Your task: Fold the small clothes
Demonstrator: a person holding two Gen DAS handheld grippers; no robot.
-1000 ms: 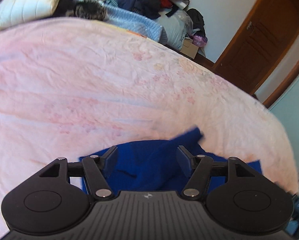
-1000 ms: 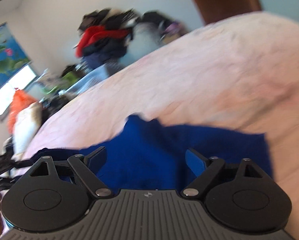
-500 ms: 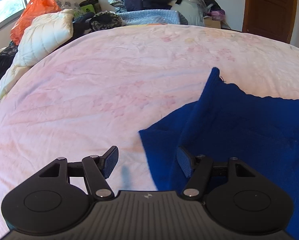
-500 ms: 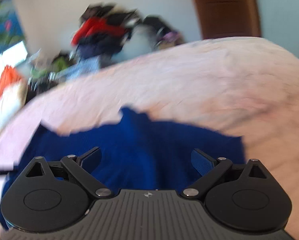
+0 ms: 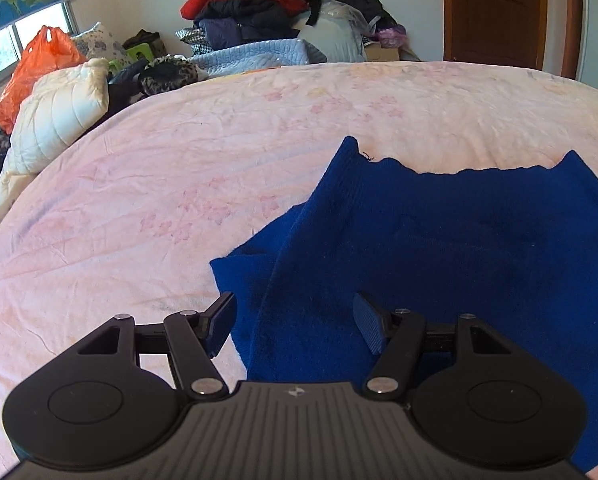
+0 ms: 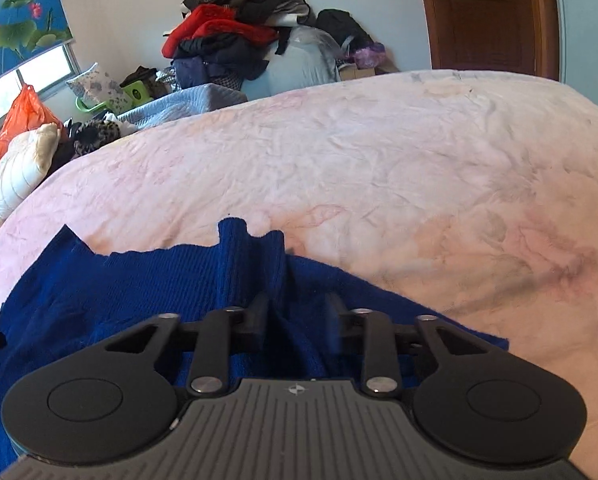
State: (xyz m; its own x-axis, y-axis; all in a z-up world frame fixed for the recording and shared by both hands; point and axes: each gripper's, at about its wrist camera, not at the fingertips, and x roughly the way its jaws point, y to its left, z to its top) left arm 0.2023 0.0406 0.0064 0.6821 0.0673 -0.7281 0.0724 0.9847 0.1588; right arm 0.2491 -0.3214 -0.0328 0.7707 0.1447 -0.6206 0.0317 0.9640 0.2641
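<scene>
One blue knit garment (image 5: 439, 248) spread on near part of pink bedsheet (image 5: 179, 184). Two grippers: left gripper (image 5: 295, 322) jaws apart over garment's left edge; right gripper (image 6: 297, 320) pinching bunched garment fold.

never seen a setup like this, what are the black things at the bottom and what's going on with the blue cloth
The black shapes are two hand-held grippers, each with a camera looking along its two fingers. One picture comes from each. A dark blue knitted garment lies on a bed with a pale pink flowered sheet. The left gripper is open, one side edge of the garment between its fingers. The right gripper has pinched a bunched fold of the garment at the opposite side. Piled clothes sit behind the bed.
</scene>
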